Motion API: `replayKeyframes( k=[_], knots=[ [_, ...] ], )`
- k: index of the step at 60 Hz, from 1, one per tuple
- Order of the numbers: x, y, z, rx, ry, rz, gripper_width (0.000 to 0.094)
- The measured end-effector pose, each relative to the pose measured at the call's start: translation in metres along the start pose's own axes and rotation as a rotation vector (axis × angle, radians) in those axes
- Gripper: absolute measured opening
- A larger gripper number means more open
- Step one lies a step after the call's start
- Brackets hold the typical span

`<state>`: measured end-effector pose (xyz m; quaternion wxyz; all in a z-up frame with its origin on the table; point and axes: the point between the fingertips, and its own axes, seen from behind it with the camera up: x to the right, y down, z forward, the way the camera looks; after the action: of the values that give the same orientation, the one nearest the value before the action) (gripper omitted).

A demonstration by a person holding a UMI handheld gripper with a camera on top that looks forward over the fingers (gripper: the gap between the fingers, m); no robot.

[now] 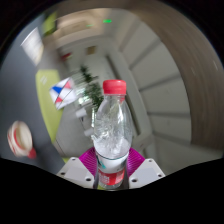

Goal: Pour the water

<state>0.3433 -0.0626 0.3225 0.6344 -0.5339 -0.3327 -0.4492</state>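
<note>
A clear plastic water bottle (111,125) with a red cap (115,87) and a red label (112,178) near its base stands upright between my fingers. My gripper (111,165) is shut on the bottle's lower body, with the magenta pads (92,161) pressing on both sides. The bottle is lifted, and the scene behind it is tilted and blurred. A red and white cup-like thing (19,138) shows far off to the left, too blurred to name for sure.
Behind the bottle lie a yellow-green surface (50,85), a blue, white and red packet (66,93) and a dark green plant-like shape (88,97). White stepped or slatted surfaces (165,70) fill the right side.
</note>
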Motion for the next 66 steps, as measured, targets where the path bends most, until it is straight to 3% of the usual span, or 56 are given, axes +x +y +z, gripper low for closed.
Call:
replayKeyframes(
  k=[12, 25, 30, 37, 45, 54, 60, 61, 66],
  knots=[
    [-0.023, 0.051, 0.005, -0.198, -0.148, 0.828, 0.034],
    [-0.142, 0.106, 0.0, -0.368, -0.292, 1.028, 0.0339],
    [-0.164, 0.149, -0.01, -0.413, -0.31, 1.033, 0.0338],
    [-0.202, 0.172, -0.014, -0.45, -0.325, 1.055, 0.0343],
    [-0.197, 0.17, -0.011, -0.406, -0.288, 1.088, 0.0345],
    [-0.196, 0.172, -0.015, -0.443, -0.298, 1.072, 0.0565],
    [-0.198, 0.174, -0.032, -0.518, -0.326, 1.046, 0.0875],
    [-0.196, 0.173, -0.036, -0.527, -0.326, 1.039, 0.0832],
    [-0.177, 0.163, -0.059, -0.545, -0.308, 1.002, 0.0862]
  ],
)
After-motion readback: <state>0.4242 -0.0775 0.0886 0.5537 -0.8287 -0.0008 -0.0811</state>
